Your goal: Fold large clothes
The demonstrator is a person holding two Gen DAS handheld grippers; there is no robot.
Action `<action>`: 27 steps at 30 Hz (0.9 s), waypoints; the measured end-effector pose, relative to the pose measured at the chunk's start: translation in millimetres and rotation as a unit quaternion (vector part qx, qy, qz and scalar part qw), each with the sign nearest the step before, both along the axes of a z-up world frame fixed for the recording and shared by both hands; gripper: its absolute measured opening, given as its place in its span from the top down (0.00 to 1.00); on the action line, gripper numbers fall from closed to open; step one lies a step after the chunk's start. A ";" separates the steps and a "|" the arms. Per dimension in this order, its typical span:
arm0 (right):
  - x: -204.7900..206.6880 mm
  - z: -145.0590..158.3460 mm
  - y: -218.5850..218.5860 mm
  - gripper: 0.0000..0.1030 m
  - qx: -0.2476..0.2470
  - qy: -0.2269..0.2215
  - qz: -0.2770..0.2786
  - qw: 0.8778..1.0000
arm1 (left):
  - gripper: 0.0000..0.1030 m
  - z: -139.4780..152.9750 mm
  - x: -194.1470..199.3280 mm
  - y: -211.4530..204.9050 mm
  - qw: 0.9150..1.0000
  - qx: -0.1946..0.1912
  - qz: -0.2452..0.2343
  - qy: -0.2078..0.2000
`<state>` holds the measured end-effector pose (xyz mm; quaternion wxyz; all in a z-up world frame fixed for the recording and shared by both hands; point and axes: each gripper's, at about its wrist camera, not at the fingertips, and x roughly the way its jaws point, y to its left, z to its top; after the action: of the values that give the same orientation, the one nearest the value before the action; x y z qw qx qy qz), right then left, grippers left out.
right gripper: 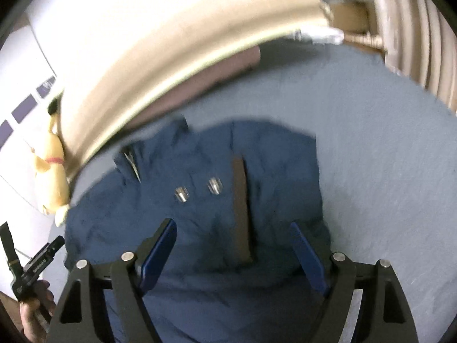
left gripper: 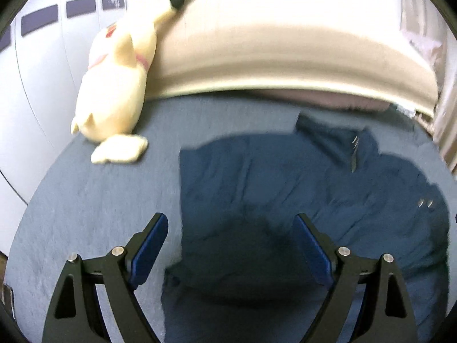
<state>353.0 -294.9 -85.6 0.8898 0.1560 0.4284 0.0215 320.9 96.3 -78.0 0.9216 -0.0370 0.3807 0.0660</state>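
A dark blue jacket [left gripper: 285, 188] lies crumpled on a grey-blue bed sheet [left gripper: 85, 214]. In the right wrist view the jacket [right gripper: 205, 205] shows two metal cord ends [right gripper: 197, 190], a zipper near the collar and a brown strip [right gripper: 241, 211]. My left gripper [left gripper: 231, 220] is open and empty, just above the jacket's left edge. My right gripper [right gripper: 232, 228] is open and empty, above the jacket's middle. The hand-held left gripper body [right gripper: 31, 265] shows at the lower left of the right wrist view.
A cream plush toy [left gripper: 114, 85] lies at the bed's far left against a beige headboard [left gripper: 271, 57]. White wardrobe doors [left gripper: 34, 85] stand left. Bare sheet [right gripper: 385, 171] lies right of the jacket; curtains [right gripper: 414, 43] hang far right.
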 end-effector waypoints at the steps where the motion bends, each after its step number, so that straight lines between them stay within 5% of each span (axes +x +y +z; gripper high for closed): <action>1: 1.4 6.8 4.6 0.19 0.000 -0.011 0.002 1.000 | 0.13 5.0 -0.2 -3.8 1.000 -0.002 -0.005 -0.009; 5: 24.5 23.2 44.5 0.14 -0.017 -0.047 0.044 0.998 | 0.13 11.7 9.9 -35.4 0.999 -0.003 -0.039 -0.021; 10: 64.0 -11.2 90.6 0.14 -0.054 -0.009 0.076 0.996 | 0.13 -25.8 25.2 -58.9 0.998 0.015 -0.050 0.027; 16: 78.9 -61.9 98.6 0.14 -0.098 0.051 0.081 0.991 | 0.12 -54.0 33.3 -64.0 0.996 0.024 -0.051 0.064; 27: 84.1 -84.4 108.1 0.13 -0.138 0.071 0.088 0.984 | 0.12 -64.5 37.1 -67.5 0.994 0.039 -0.052 0.084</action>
<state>437.1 -186.8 -170.0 0.8645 -0.0053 0.5017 0.0296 358.0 28.8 -142.5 0.8895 0.0242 0.4550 0.0353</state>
